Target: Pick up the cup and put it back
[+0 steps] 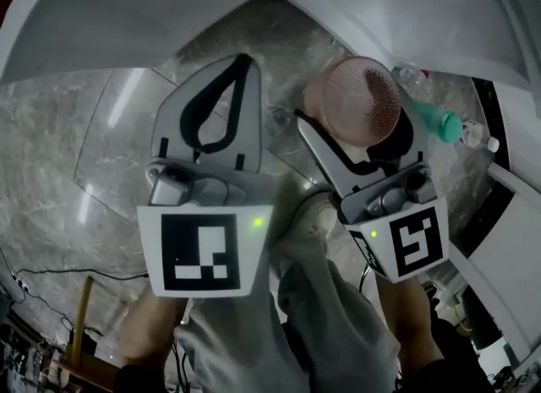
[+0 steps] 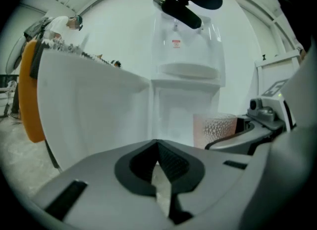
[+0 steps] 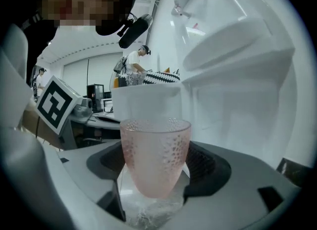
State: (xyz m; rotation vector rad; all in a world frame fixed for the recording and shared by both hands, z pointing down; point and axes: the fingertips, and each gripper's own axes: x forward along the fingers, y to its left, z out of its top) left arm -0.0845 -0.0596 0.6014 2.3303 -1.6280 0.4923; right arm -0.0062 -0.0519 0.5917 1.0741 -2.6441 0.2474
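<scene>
Cup (image 3: 156,145) held aloft, upright.
Right tool (image 3: 157,172) clamps its sides to keep it level; left tool (image 2: 158,150) is closed, empty.

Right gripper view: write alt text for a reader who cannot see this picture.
A pink, dimpled cup stands upright, clamped between the grey jaws of the right gripper. Behind it are white panels, and a person stands far off at the left.
</scene>
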